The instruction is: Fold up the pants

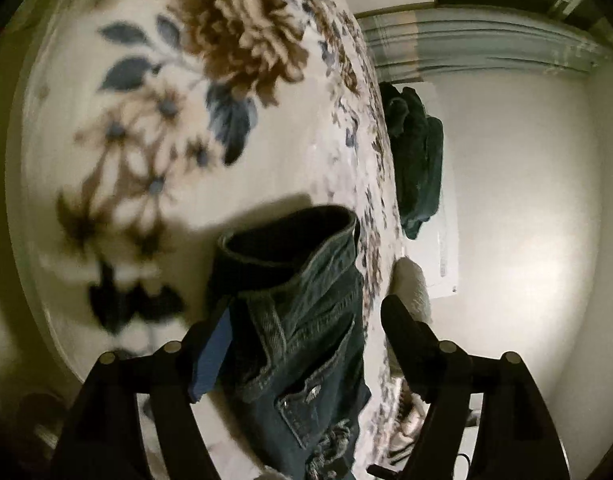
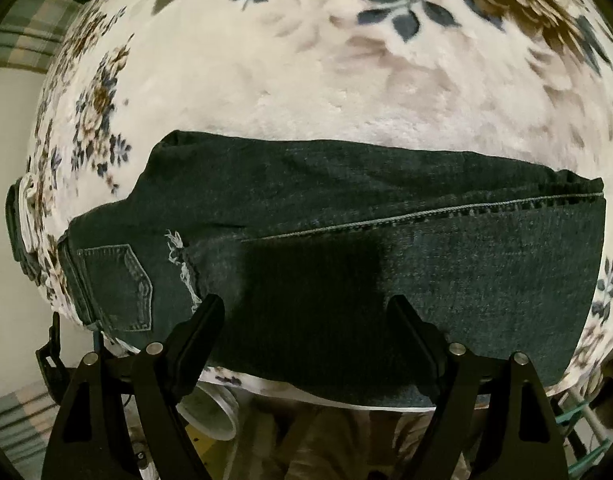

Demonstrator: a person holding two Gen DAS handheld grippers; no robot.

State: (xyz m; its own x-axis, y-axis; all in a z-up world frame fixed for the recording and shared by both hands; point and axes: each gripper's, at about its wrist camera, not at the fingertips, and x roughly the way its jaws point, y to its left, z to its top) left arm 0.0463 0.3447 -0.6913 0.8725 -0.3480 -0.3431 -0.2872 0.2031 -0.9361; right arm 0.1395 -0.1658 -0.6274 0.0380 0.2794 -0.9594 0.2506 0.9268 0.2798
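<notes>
Spread wide, the left gripper (image 1: 302, 320) straddled the waistband end of the jeans (image 2: 346, 248) without pinching it. Beyond the right gripper (image 2: 306, 312), equally open-fingered, the jeans lay crosswise on the floral blanket (image 2: 290, 80), waistband leftward.

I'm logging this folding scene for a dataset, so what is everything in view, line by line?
jeans: one pair, dark blue denim with a frayed rip, lying across the blanket, legs together.
floral blanket: one, cream with brown and blue flowers, under the jeans.
dark green garment: one, bunched at the blanket's edge.
plaid fabric: one, green and beige, beyond the blanket.
white cup-like object: one, below the blanket's near edge.
left gripper: black, open, fingers either side of the waistband.
right gripper: black, open, over the jeans' near edge.
</notes>
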